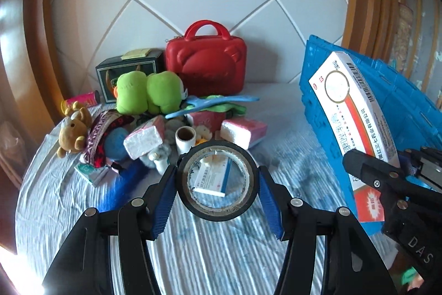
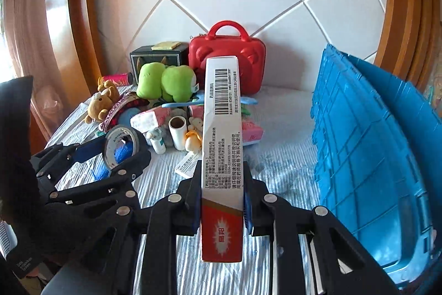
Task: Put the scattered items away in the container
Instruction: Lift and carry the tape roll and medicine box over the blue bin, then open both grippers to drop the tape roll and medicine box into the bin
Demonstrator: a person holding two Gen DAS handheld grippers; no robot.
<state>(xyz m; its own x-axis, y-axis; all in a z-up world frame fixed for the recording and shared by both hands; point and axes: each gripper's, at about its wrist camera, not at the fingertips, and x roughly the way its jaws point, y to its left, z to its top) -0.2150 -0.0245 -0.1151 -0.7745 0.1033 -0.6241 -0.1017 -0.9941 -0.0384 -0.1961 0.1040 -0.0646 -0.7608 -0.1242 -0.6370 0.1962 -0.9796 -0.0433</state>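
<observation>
My left gripper (image 1: 218, 183) is shut on a black roll of tape (image 1: 234, 208), held above the bed; the same roll of tape (image 2: 121, 144) shows at the left of the right wrist view. My right gripper (image 2: 222, 201) is shut on a long white and red medicine box (image 2: 222, 145), which stands up and away from the camera. In the left wrist view that medicine box (image 1: 356, 118) hangs in front of the blue crate (image 1: 400, 112). The blue crate (image 2: 367, 145) stands at the right on the bed. A small white and blue box (image 1: 212, 180) lies on the sheet, seen through the roll.
A pile lies at the back of the striped sheet (image 1: 221, 248): green plush (image 1: 149, 91), teddy bear (image 1: 73, 133), tissue packs (image 1: 244, 132), a paper tube (image 1: 185, 138), a blue hanger (image 1: 210, 104). A red case (image 1: 207, 62) and dark box (image 1: 127, 73) stand against the padded headboard.
</observation>
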